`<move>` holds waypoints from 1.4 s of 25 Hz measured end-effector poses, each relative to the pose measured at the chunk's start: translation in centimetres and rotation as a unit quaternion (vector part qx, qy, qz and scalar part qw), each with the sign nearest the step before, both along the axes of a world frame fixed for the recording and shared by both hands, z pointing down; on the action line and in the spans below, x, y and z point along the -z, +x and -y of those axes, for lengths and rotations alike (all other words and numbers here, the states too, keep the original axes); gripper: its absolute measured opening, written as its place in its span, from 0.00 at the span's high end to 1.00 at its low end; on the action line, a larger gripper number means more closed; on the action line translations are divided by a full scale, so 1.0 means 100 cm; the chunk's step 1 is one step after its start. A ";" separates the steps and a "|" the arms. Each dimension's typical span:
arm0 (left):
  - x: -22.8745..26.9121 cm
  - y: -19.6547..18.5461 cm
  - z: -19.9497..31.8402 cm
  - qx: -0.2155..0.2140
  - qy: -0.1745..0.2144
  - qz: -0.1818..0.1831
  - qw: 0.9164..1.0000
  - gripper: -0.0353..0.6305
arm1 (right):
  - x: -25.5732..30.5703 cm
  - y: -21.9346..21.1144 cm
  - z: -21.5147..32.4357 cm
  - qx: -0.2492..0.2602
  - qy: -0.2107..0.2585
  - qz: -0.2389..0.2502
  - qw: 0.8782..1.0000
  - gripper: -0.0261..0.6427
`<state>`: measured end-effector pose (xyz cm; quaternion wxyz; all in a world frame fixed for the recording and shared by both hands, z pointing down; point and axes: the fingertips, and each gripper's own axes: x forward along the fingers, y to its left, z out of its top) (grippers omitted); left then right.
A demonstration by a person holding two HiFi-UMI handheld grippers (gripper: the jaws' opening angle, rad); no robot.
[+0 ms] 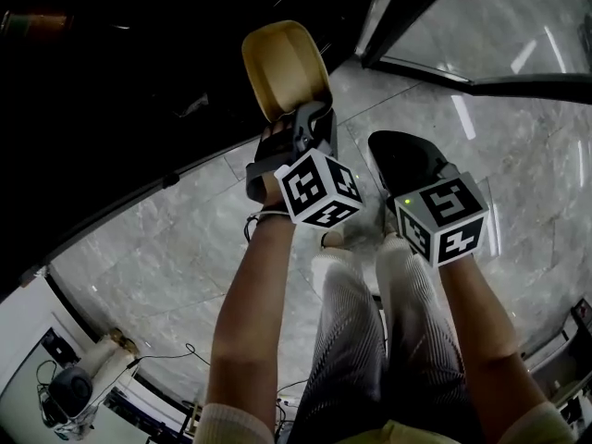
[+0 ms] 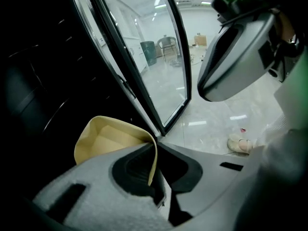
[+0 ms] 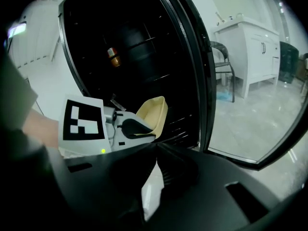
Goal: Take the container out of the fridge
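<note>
Item: container (image 1: 282, 63), tan, shallow, thin-walled, empty as far as its open side shows. Holder: left gripper (image 1: 310, 118), jaws pinched on the near rim wall, one inside and one outside, so the container hangs out ahead of the tool. Second tool: right gripper (image 1: 402, 155), just beside the left one, jaws brought together with nothing between them. Position: container at the mouth of the fridge (image 3: 125, 42), lifted off any shelf; in the head view it shows against the dark interior just past the threshold line, so whether it has fully cleared the opening cannot be told. Progress, as judged: grasp made and container free of its shelf; remaining is to draw it fully back over the floor (image 1: 166, 248) and set it somewhere, with no place for that in view. Edges: glass door (image 3: 202, 81) stands open on the right, its dark frame near the right gripper; the fridge's lower lip runs under the container. Open room: wide bare floor on the person's side; the clear path looks to be straight back.
</note>
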<state>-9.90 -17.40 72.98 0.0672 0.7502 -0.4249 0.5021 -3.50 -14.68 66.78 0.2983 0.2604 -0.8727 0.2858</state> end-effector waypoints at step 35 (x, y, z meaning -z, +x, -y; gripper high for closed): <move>0.199 0.063 -0.132 -0.074 -0.047 -0.085 0.992 0.89 | 0.189 0.035 -0.041 -0.048 0.023 -0.001 0.999 0.92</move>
